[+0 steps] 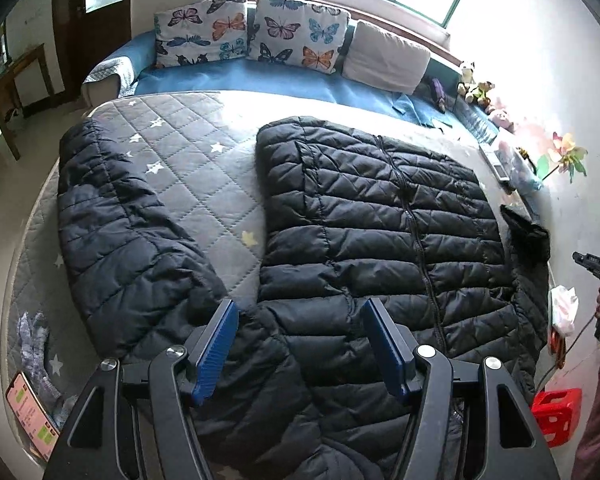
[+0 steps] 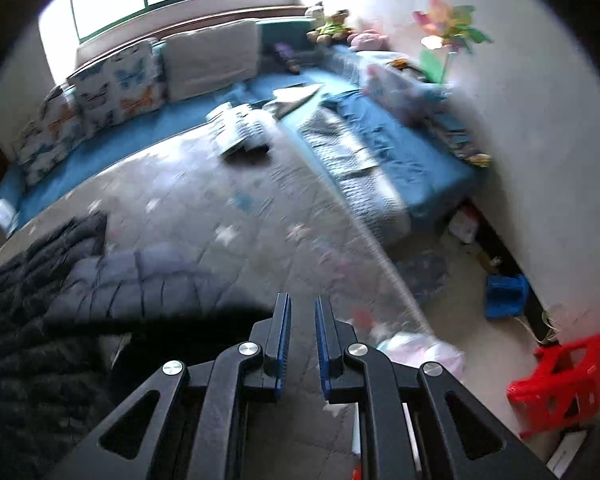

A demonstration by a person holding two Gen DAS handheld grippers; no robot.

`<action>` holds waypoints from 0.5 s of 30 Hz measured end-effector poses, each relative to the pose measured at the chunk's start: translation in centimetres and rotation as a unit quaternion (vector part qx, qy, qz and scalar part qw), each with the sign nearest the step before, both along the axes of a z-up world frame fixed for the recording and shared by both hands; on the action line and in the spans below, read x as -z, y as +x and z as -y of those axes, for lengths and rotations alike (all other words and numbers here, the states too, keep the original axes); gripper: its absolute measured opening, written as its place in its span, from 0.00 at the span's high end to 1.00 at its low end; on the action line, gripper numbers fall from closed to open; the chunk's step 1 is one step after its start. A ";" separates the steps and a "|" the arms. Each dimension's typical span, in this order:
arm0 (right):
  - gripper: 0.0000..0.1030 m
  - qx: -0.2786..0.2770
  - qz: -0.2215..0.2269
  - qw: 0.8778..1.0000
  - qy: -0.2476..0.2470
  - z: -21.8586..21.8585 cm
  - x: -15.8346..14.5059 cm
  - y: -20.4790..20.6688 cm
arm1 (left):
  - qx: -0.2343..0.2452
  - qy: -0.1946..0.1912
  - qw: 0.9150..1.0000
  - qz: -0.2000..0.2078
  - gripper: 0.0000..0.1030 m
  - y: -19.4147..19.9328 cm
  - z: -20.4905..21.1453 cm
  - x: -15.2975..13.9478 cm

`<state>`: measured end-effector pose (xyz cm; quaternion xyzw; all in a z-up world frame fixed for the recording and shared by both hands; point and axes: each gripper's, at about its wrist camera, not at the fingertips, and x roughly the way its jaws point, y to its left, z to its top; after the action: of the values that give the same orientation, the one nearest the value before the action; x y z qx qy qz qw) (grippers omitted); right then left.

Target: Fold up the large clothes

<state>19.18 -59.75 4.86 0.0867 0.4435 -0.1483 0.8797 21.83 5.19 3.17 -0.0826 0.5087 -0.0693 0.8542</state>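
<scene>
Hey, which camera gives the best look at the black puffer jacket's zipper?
The left wrist view. There the black puffer jacket lies spread front-up on the mattress, and its zipper runs sharp down the middle. The right wrist view is blurred and catches only an edge of the jacket at lower left; no zipper shows.

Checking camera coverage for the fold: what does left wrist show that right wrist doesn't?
Left wrist only: the whole black puffer jacket spread flat, zipper up, one sleeve flung out to the side; a phone at the mattress edge; the left gripper with fingers wide apart above the jacket.

Right wrist only: a blue stool on the floor, a folded grey item on the mattress, and the right gripper, fingers narrowly apart and holding nothing.

Both: butterfly cushions, star-print mattress, pinwheel, red stool.
</scene>
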 end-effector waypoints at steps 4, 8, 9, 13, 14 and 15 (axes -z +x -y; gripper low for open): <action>0.86 -0.099 0.003 0.995 0.011 -4.1 0.3 -0.2 | 0.003 0.005 1.000 -0.013 0.33 1.3 1.3 0.5; 0.86 -0.194 -0.022 0.978 0.070 -7.4 1.9 0.5 | 0.006 0.004 1.000 -0.022 0.33 2.4 2.2 1.1; 0.86 -0.216 -0.035 0.972 0.091 -8.3 2.8 1.1 | 0.007 0.003 1.000 -0.024 0.33 2.6 2.3 1.3; 0.86 -0.259 -0.063 0.958 0.103 -10.9 6.0 3.9 | 0.008 0.001 0.999 -0.037 0.33 4.0 2.7 2.4; 0.86 -0.258 -0.064 0.960 0.092 -11.2 6.3 4.7 | 0.008 0.001 0.999 -0.039 0.33 4.4 2.8 2.7; 0.86 -0.256 -0.066 0.960 0.087 -11.2 6.6 5.7 | 0.008 -0.001 0.999 -0.042 0.33 4.8 2.8 2.9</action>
<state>24.85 -48.51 -1.75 0.0367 0.5194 0.1156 0.8459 26.60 2.42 0.28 -0.0820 0.5445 -0.0731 0.8315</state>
